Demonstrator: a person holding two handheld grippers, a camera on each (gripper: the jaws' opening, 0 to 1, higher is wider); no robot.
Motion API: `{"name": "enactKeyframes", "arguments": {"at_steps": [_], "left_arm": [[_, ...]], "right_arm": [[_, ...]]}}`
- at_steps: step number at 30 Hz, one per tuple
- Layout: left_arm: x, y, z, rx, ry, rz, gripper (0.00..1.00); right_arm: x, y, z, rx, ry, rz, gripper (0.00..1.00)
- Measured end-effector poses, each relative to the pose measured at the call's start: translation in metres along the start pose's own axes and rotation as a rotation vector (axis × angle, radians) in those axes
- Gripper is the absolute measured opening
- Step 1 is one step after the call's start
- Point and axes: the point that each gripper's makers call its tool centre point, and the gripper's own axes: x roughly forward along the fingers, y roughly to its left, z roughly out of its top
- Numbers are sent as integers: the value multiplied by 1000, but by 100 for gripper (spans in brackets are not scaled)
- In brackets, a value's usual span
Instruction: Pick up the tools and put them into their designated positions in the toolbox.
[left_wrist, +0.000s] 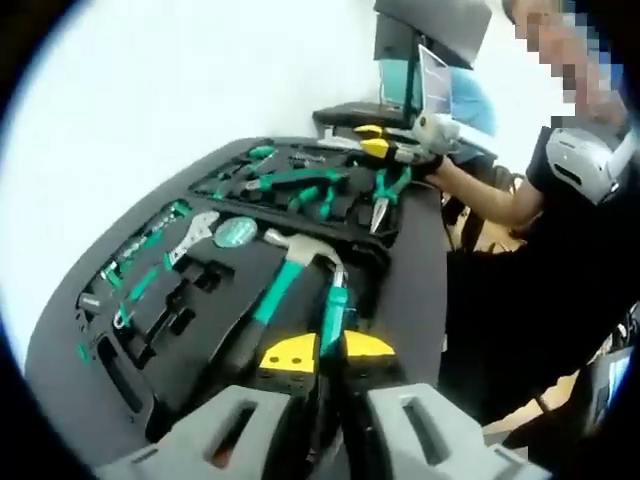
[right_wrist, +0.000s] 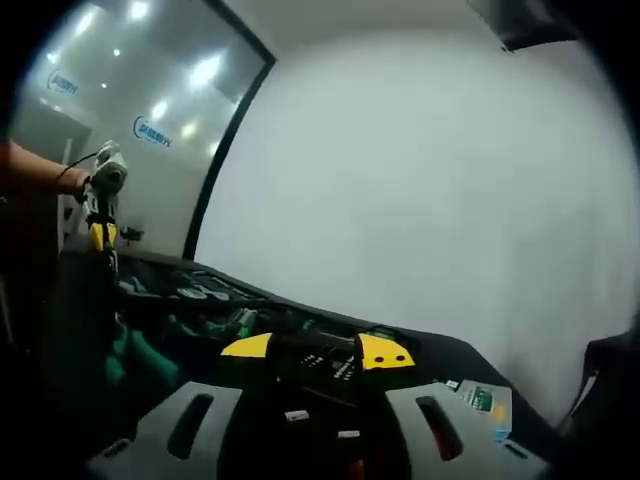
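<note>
**Over the open toolbox: left gripper clamps a green-handled tool, right gripper hangs clear**

In the left gripper view, the open toolbox (left_wrist: 120, 380) spreads from 8 o'clock up toward 1 o'clock on a dark table (left_wrist: 415, 270). The left gripper (left_wrist: 328, 352) rises from 6 o'clock, its yellow-tipped jaws drawn almost together on the green handle of a tool (left_wrist: 333, 310), probably a screwdriver, which stands between them over the near tray. Just to 10 o'clock of that tool lies the claw hammer (left_wrist: 285, 275), green grip pointing toward the gripper, steel head toward the hinge. Further toward 9 o'clock sit an adjustable wrench (left_wrist: 192, 236), a round green tape measure (left_wrist: 236, 232) and small green-tipped bits (left_wrist: 130, 255) in foam slots. In the far half of the case, at 12 o'clock, green-handled pliers (left_wrist: 300, 180) lie in place, and long-nose pliers (left_wrist: 385, 198) point down over the case edge. Beyond them, at 1 o'clock, the right gripper (left_wrist: 385, 140) hovers by a person's arm (left_wrist: 490, 195).

In the right gripper view, that gripper's own jaws stand well apart at 6 o'clock with nothing between their yellow tips (right_wrist: 315, 352); the dark toolbox (right_wrist: 330, 370) lies beneath them. At 9 o'clock the left gripper (right_wrist: 102, 240) hangs downward from a hand (right_wrist: 75, 182). A small green-labelled card (right_wrist: 480, 398) rests on the table at 4 o'clock.
</note>
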Motion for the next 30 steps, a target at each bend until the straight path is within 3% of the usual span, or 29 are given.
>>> {"name": "enactKeyframes", "arguments": {"at_steps": [2,10,14,19,24,27,28,30], "left_arm": [[-8,5,6,60,-8,30,1],[-22,11,18,23,-9,43,1],[-14,12,18,-8,-4,-3,1],[6,23,8,-58,53,-48,1],[16,36,8,-99,58,-109,2],[19,51,9,-106,54,-87,2],[19,56,2,-117,101,-74,3],[22,69,-3,-76,122,-23,8]], "right_arm": [[0,0,0,0,0,-2,29],[0,1,0,-4,1,1,29],[1,2,0,-5,0,3,29],[2,2,-1,-5,2,7,29],[2,1,-2,-6,3,4,29],[2,1,-2,-7,3,4,29],[2,1,-2,-7,4,4,29],[2,1,-2,-10,4,6,29]]}}
